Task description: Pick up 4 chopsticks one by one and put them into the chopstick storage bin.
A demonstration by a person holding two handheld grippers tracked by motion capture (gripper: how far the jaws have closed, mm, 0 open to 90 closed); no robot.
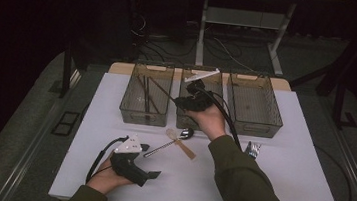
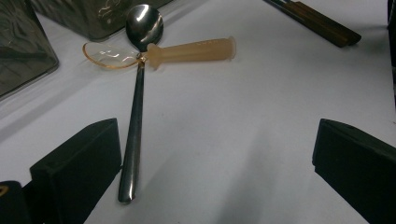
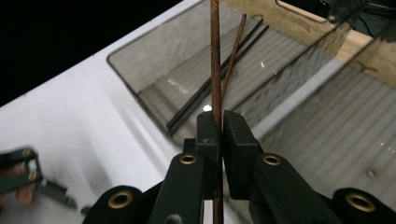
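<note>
Three clear bins in a row on white surface (image 1: 109, 168) — left bin (image 1: 146, 94) holding dark chopsticks (image 1: 143, 93), right bin (image 1: 254, 106) bare, right claw (image 3: 221, 122) clenched on brown chopsticks (image 3: 215, 56) above left bin, left claw (image 2: 212, 158) released — straddling spoon (image 2: 135, 116).

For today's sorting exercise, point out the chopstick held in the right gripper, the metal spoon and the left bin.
chopstick (image 3: 215, 60), right gripper view, shaft above the jaws.
metal spoon (image 2: 136, 121), left gripper view, mid-handle.
left bin (image 1: 143, 117), high view, front wall.
</note>
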